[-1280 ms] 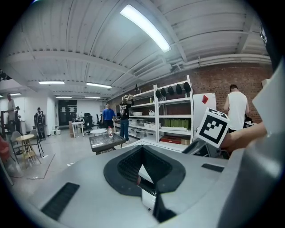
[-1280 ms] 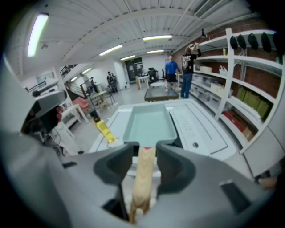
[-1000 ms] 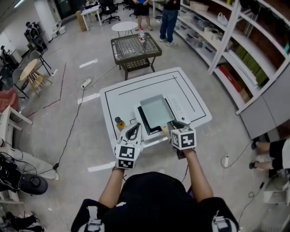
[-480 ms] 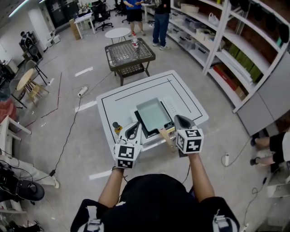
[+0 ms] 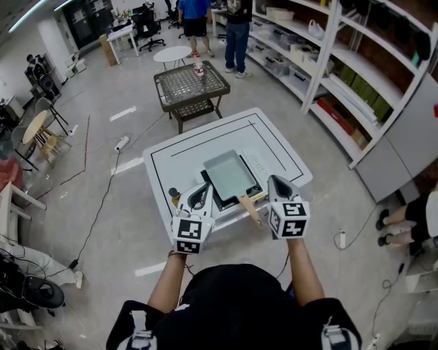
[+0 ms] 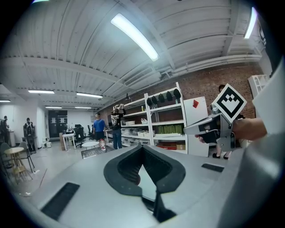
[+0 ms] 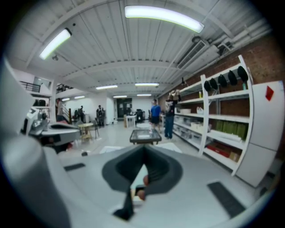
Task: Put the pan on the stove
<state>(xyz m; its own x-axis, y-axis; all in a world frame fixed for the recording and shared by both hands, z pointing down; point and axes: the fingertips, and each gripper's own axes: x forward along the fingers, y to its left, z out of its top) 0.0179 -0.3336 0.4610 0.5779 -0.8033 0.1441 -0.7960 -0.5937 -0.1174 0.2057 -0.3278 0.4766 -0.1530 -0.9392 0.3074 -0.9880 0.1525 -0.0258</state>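
Note:
A grey rectangular pan (image 5: 229,174) rests on the black stove (image 5: 209,185) on the white table (image 5: 274,137). Its wooden handle (image 5: 250,208) points toward me and nothing touches it. My right gripper (image 5: 276,183) hovers above the table's near edge, just right of the handle, shut and empty. Left of the stove hangs my left gripper (image 5: 200,193), its jaws together with nothing between them. In the left gripper view the jaws (image 6: 142,169) meet, and the right gripper (image 6: 213,127) shows beside them. The right gripper view shows its jaws (image 7: 142,171) closed.
A small bottle (image 5: 174,195) stands on the table left of the stove. Beyond the table is a dark mesh side table (image 5: 190,81) with a bottle on it. Shelving (image 5: 356,75) runs along the right. People (image 5: 195,14) stand far back. A cable (image 5: 102,205) crosses the floor.
My right gripper has left the pan's handle, risen and shut; the handle now lies free. The left gripper has lifted slightly. The pan stays on the stove.

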